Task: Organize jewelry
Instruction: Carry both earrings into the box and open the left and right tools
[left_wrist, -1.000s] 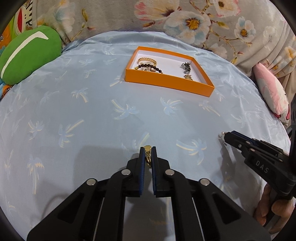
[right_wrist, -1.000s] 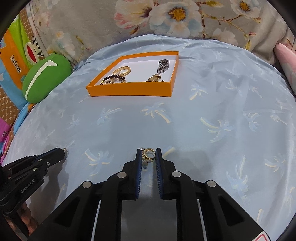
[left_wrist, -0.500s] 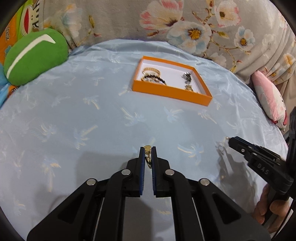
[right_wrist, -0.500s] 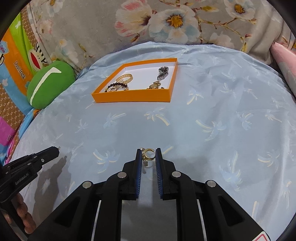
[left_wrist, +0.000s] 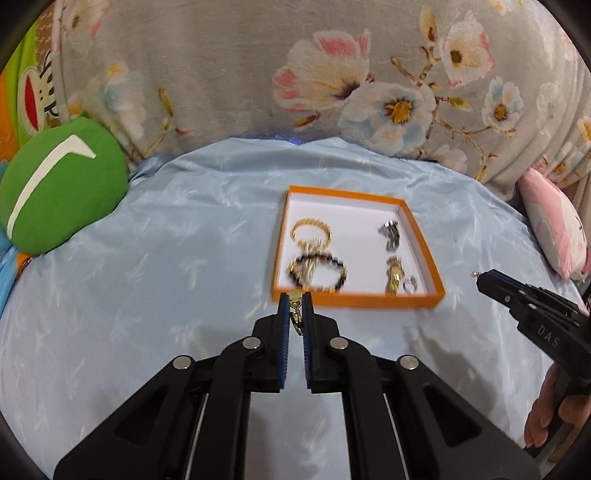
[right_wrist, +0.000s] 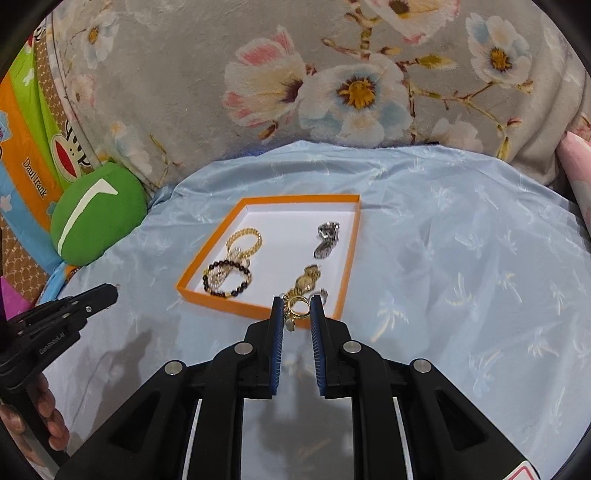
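A: While both grippers sit above the blue cloth, we go left to right. Far left: green cushion at the cloth's edge, printed orange-and-green bag beside it.

B: Left gripper?

A: Jaws nearly closed, pinching a small gold clasp piece between the blue pads. Its tip sits just in front of the orange tray, at the near wall's left end. We can't tell what kind of piece it is, too small.

B: Tray contents?

A: White floor. Left half: gold chain bracelet, dark bead bracelet nearer us, a pale chain lying across both. Right half: silver watch toward the back, gold watch nearer, small silver ring by the near right corner. Left wrist view is motion-blurred, so details come from the right.

B: Right gripper?

A: Jaws narrow but a bit wider than the left's, clamped on a gold ring with a dangling charm. Tip overlaps the tray's near wall, right half. We can't tell whether it's over the tray or just short of it.

B: Anything else?

A: Floral grey blanket behind the cloth, pink cushion far right. A person's fingers wrap the right gripper's handle.
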